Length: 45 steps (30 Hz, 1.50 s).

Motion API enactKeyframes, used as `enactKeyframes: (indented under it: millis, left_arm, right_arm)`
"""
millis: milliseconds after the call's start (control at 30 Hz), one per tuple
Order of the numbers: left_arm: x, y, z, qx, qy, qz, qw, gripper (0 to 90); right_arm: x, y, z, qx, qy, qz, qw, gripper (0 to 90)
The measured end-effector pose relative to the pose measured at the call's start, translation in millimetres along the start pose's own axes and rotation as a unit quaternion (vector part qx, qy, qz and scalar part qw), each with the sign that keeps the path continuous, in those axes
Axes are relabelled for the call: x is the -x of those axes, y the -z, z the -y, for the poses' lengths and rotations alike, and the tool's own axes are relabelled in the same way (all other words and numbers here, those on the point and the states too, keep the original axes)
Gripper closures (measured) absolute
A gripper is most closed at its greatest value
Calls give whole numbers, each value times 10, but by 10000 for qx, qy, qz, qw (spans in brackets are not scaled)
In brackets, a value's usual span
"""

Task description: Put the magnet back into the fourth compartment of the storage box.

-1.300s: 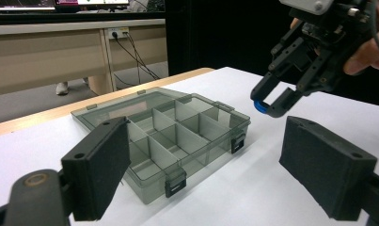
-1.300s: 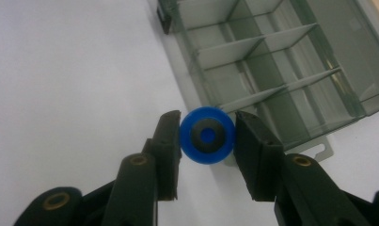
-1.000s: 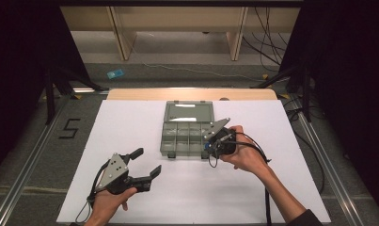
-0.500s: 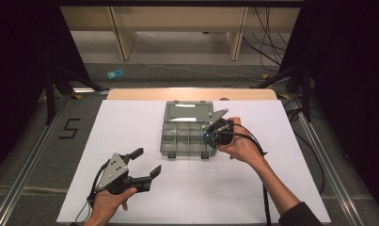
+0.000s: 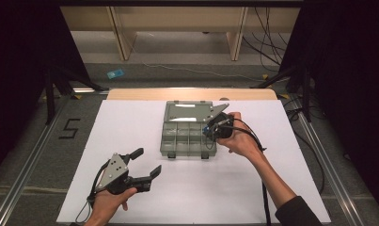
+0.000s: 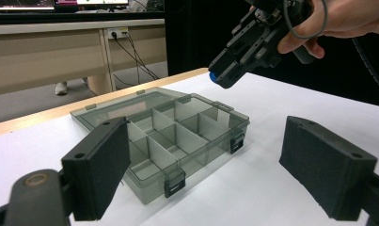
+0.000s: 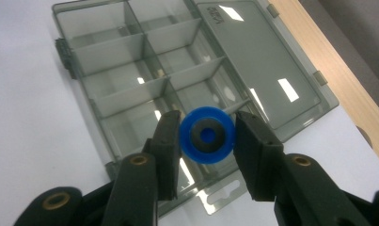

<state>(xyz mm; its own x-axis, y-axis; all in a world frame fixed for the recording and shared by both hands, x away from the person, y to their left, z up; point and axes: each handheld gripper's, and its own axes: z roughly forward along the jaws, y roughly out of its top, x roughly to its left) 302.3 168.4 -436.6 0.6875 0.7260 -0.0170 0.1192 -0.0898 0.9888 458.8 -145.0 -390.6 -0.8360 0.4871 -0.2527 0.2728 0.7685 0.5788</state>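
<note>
Blue ring with a dark centre, pinched between the two pads of the right tongs, touching both. Held in the air above the right-hand end of the open grey box, over its divided compartments, clear of the dividers. Box near the far middle of the counter, lid laid flat toward the far edge, clasps facing the near edge. Left tongs well apart from the ring, near the counter's near left corner, spread wide and holding nothing, pointed toward the box.
</note>
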Motion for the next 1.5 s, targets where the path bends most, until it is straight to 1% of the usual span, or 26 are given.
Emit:
enactKeyframes:
  millis: [33, 167, 267, 400, 600, 700, 733, 767, 800, 833, 867, 900, 933, 967, 1033, 1067, 1100, 1133, 1167, 1200, 1433, 1500]
  left_arm:
    - [0, -1, 0, -4, 0, 1, 10000, 160]
    - [3, 1, 0, -2, 11, 3, 10000, 160]
    - [-1, 1, 1, 2, 8, 0, 10000, 160]
    - [2, 0, 1, -4, 11, 5, 10000, 160]
    - [-2, 5, 0, -25, 8, -8, 10000, 160]
    - [0, 5, 0, -12, 18, -14, 10000, 160]
    - [-3, 7, -2, -10, 5, -17, 10000, 160]
    - [-4, 8, -3, -7, -2, -18, 10000, 160]
    - [-7, 2, -2, 32, -2, 0, 10000, 160]
    - [-8, 2, -2, 32, -3, -3, 10000, 160]
    - [-9, 2, -2, 32, -5, -3, 10000, 160]
    - [-9, 2, -2, 32, -3, -3, 10000, 160]
    - [-8, 0, 1, 35, 18, 12, 10000, 160]
    - [-9, 4, -1, 9, -5, -5, 10000, 160]
    - [-5, 1, 2, 1, 11, -5, 10000, 160]
    - [-4, 0, 3, -1, 11, -3, 10000, 160]
    - [-3, 1, 2, -1, 15, -3, 10000, 160]
    - [-3, 1, 2, 2, 19, -5, 10000, 160]
    - [-5, 2, 2, 1, 23, -9, 10000, 160]
    - [-8, 3, 1, 5, 12, -11, 10000, 160]
    - [-6, 4, 0, 6, 2, -1, 10000, 160]
    - [-5, -1, 3, 45, 47, 29, 10000, 160]
  right_arm:
    - [27, -18, 11, 2, -38, 14, 10000, 626]
    - [74, -43, 27, -13, -68, 15, 10000, 627]
    - [102, -67, 41, 2, -103, 67, 9999, 627]
    - [137, -103, 55, -19, -166, 69, 9998, 627]
    - [187, -180, 60, 2, -172, 98, 9998, 626]
    - [211, -222, 61, 12, -204, 93, 9997, 627]
    - [220, -226, 59, -45, -236, 41, 9997, 626]
    - [218, -261, 68, 80, -248, 154, 9995, 627]
    - [225, -273, 68, 75, -239, 215, 9995, 627]
    - [242, -264, 63, -33, -236, 74, 9997, 626]
    - [249, -274, 60, -26, -227, 133, 9996, 626]
    - [265, -275, 56, -53, -238, 64, 9997, 627]
    - [266, -290, 56, -33, -229, 107, 9997, 627]
    - [268, -303, 54, -67, -240, 105, 9996, 626]
    - [273, -329, 54, -108, -239, 127, 9996, 626]
    - [292, -341, 55, -111, -241, 45, 9996, 626]
    - [293, -355, 59, -136, -241, 100, 9996, 626]
    - [300, -369, 63, -153, -281, 64, 9995, 626]
    - [314, -390, 69, -132, -247, 77, 9996, 626]
    - [315, -408, 73, -166, -311, 59, 9994, 626]
    - [337, -461, 77, -178, -297, 68, 9994, 626]
    - [337, -477, 76, -196, -285, 63, 9994, 626]
